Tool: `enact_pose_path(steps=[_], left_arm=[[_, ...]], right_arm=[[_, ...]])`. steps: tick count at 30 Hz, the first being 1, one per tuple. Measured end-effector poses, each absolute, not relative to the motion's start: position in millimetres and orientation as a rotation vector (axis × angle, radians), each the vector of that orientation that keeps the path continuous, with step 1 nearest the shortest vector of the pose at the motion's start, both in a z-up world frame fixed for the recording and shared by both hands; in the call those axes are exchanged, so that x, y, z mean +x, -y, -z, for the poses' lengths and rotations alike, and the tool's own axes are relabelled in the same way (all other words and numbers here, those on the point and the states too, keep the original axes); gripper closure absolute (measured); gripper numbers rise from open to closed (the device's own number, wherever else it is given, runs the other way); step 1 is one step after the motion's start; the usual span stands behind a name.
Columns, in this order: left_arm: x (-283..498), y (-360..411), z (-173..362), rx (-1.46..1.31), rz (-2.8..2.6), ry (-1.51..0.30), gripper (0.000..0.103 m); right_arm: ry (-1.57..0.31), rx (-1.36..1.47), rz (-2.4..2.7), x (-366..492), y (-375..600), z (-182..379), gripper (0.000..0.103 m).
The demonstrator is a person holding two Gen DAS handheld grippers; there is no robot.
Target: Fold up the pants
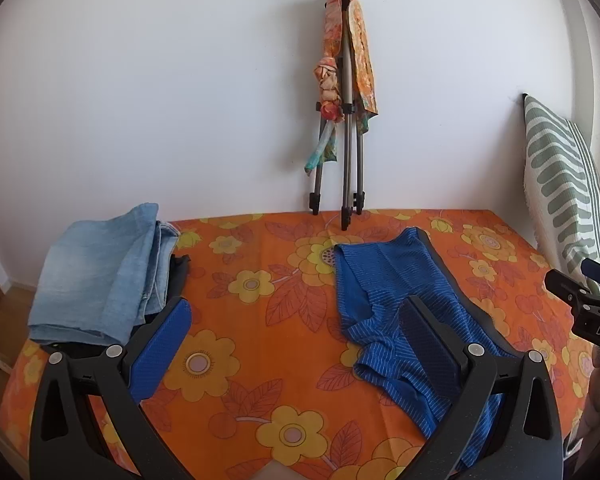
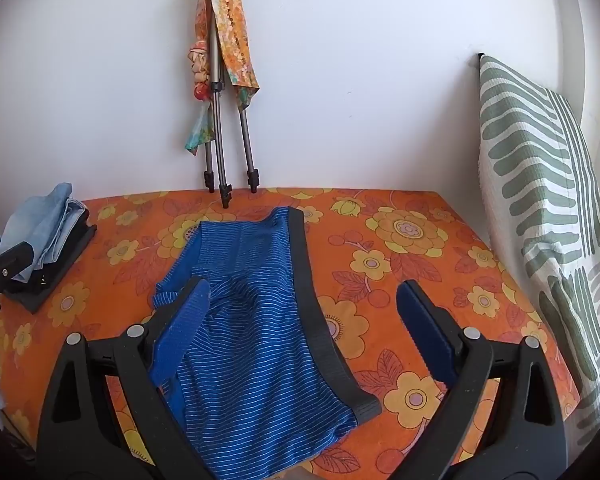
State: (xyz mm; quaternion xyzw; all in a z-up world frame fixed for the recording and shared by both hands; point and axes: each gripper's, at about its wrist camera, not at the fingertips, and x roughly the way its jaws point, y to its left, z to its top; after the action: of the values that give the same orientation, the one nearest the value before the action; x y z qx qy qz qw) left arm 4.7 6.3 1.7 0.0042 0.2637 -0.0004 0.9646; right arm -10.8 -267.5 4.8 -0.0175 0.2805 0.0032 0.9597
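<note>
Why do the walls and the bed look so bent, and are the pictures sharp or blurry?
Left wrist view: a fisheye lens bows the wall and leaves dark corners; soft daylight, no glare, blue striped garment sharp. Right wrist view: same curving, the striped pillow bends at the edge; flowered cover evenly lit and in focus.

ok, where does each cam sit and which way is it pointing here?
Left wrist: on the left gripper, angled down over the orange floral cover toward the wall; own open fingers frame it, right gripper at right edge.
Right wrist: on the right gripper, same heading, straddling the blue striped pants; left gripper at left edge.
Shared: blue striped pants, folded jeans, tripod, striped pillow.
</note>
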Motion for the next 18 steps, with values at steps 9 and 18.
enact_pose_path(steps=[9, 18], left_arm=[[-4.8, 4.6, -7.7, -0.002, 0.003, -0.542, 0.0], [-6.0, 7.4, -6.8, -0.007, 0.012, -0.561, 0.0]], right_arm=[[-0.565, -0.035, -0.005, -11.7, 267.6, -4.2, 0.007], [-0.565, -0.043, -0.001, -13.6, 266.3, -6.3, 0.007]])
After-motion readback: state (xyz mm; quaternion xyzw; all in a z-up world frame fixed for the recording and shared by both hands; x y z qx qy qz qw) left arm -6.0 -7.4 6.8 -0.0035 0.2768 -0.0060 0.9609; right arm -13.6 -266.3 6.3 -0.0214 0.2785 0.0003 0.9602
